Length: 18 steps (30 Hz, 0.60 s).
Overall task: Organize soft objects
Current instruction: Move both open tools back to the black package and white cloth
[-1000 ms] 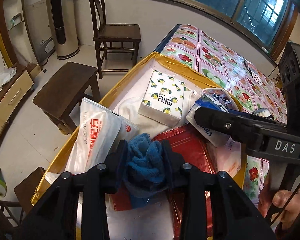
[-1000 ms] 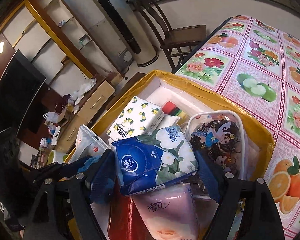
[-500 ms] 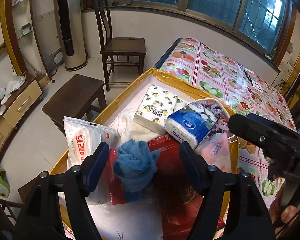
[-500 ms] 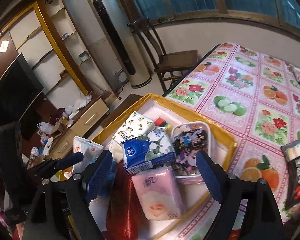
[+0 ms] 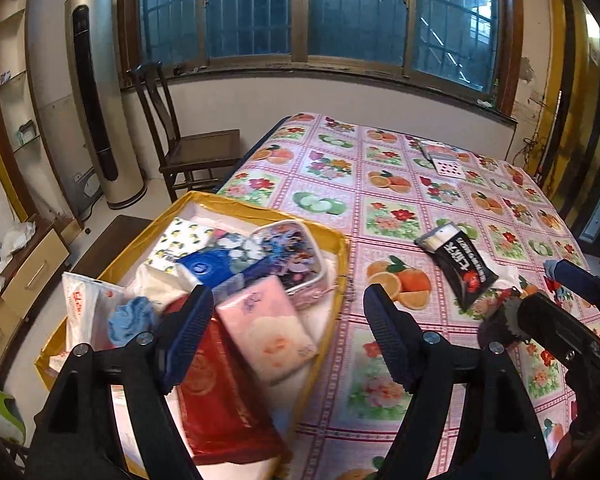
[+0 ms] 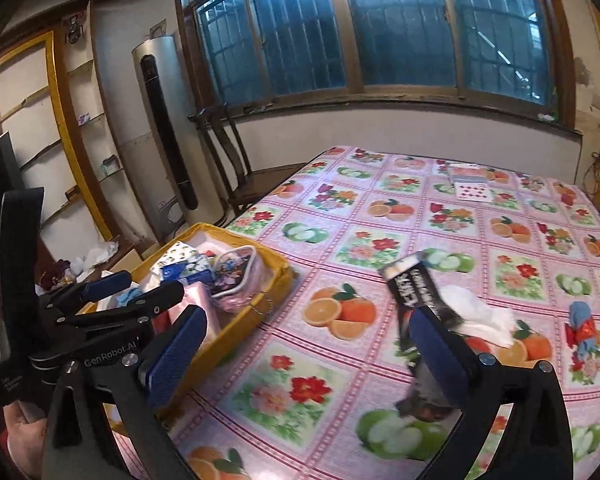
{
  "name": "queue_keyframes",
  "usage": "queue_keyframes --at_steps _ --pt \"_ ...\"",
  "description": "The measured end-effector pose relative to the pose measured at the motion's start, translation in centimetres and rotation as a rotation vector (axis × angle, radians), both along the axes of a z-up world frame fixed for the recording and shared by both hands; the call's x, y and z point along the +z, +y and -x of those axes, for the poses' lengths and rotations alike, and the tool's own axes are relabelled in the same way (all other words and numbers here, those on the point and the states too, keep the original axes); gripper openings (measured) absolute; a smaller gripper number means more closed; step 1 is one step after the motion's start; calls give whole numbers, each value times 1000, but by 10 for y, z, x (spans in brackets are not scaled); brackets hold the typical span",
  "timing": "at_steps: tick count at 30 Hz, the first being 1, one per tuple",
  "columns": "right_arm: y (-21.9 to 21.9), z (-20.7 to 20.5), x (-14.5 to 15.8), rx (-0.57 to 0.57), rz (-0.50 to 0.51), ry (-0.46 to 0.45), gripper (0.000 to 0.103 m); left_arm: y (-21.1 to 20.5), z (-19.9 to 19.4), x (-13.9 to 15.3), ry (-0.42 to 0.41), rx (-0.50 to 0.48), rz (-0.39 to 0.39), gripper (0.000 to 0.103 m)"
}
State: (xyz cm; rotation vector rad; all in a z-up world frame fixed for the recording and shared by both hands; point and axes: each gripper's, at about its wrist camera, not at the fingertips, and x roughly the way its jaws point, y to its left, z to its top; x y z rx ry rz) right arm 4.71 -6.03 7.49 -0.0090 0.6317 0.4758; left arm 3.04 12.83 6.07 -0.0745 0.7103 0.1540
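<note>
A yellow box [image 5: 342,250] at the table's left end holds soft items: a pink tissue pack [image 5: 272,328], a red pack [image 5: 220,392], a blue cloth [image 5: 130,318], a blue tissue pack [image 5: 204,268] and a cartoon pouch [image 5: 292,256]. My left gripper [image 5: 288,332] hovers open over the box's near right edge, holding nothing. My right gripper [image 6: 308,350] stands open above the tablecloth, right of the yellow box [image 6: 256,320]. A black tissue pack [image 6: 416,292] with white tissue [image 6: 480,316] pulled out lies just beyond its right finger. A small blue and red cloth item [image 6: 584,328] lies farther right.
The table [image 5: 400,216] has a fruit-and-flower cloth. Playing cards [image 6: 472,188] lie at its far side. A wooden chair [image 5: 196,152] and a tall standing air conditioner [image 5: 96,100] are beyond the box, to the left. A hand [image 6: 20,440] holds the left gripper at the lower left.
The left gripper let go of the blue cloth into the box, opened and drew back. The right gripper released the blue tissue pack in the box and swung right over the table.
</note>
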Motion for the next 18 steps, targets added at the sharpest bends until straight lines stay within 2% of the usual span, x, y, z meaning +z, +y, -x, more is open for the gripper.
queue_keyframes --at_steps 9,18 --pt "-86 28 2 -132 52 -53 103 -89 -6 1 -5 -126 -22 78" --pt "-157 18 -12 -232 9 8 103 -126 -17 1 2 -150 -79 78"
